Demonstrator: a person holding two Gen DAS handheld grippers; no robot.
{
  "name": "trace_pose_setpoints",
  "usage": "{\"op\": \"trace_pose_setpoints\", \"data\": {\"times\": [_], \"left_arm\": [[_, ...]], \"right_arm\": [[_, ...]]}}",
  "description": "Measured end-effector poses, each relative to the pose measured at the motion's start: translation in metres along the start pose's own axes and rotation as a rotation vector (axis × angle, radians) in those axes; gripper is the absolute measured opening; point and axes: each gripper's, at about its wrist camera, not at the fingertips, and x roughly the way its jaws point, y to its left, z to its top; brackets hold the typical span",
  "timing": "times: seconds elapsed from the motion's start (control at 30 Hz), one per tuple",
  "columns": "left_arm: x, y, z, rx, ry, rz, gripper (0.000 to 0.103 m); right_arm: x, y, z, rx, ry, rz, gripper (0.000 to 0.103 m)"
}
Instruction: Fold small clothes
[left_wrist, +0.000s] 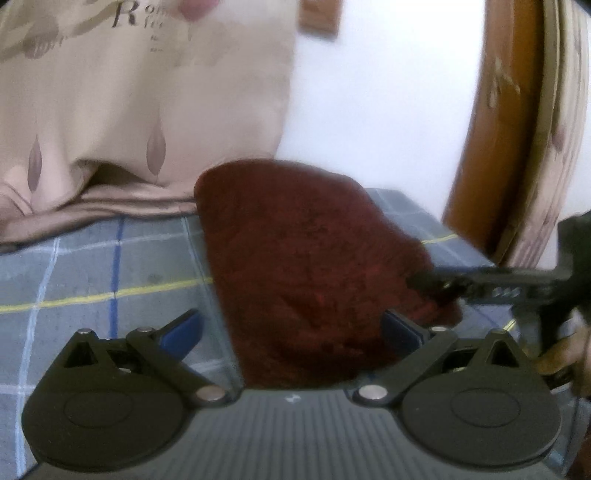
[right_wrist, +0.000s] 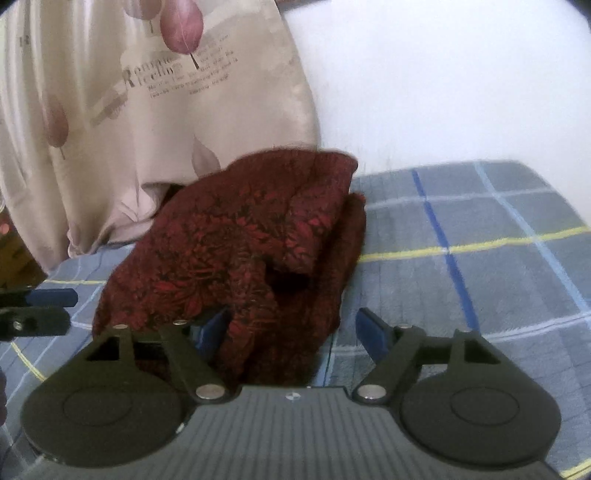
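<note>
Right wrist view: right gripper is gaping wide over the red cloth, gripping nothing; left gripper is spread open too, holding nothing

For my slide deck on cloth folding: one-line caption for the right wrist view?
Right gripper open over a folded dark red garment on a plaid bedcover, beige curtain behind.

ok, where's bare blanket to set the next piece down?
Free: plaid blanket to the picture's right of the red garment, out to its far edge by the wall. Crowded: the picture's left, where the curtain drapes down against the garment.
</note>
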Motion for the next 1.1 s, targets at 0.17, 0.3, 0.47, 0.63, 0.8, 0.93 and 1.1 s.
{"op": "trace_pose_setpoints", "data": {"times": [0.17, 0.3, 0.47, 0.63, 0.8, 0.93, 1.1], "left_arm": [[-0.001, -0.004, 0.003, 0.048, -0.005, 0.026, 0.103], [0.001, -0.002, 0.005, 0.068, -0.005, 0.044, 0.103], [0.005, 0.000, 0.007, 0.090, 0.001, 0.058, 0.103], [0.011, 0.002, 0.008, 0.112, 0.002, 0.076, 0.103], [0.018, 0.034, 0.018, -0.001, -0.033, -0.002, 0.103], [0.051, 0.084, 0.029, -0.184, 0.011, -0.182, 0.103], [0.103, 0.118, 0.033, -0.321, 0.082, -0.331, 0.103]], "right_arm": [[-0.014, 0.011, 0.008, -0.008, -0.032, -0.004, 0.090], [-0.019, 0.014, 0.018, -0.001, -0.061, -0.001, 0.097], [-0.018, 0.007, 0.030, 0.062, -0.083, 0.009, 0.102], [-0.004, 0.000, 0.034, 0.102, -0.066, 0.005, 0.103], [0.015, -0.011, 0.038, 0.144, -0.040, -0.012, 0.103], [0.030, -0.028, 0.042, 0.211, 0.004, 0.014, 0.103], [0.053, -0.043, 0.045, 0.262, 0.034, 0.047, 0.103]]}}
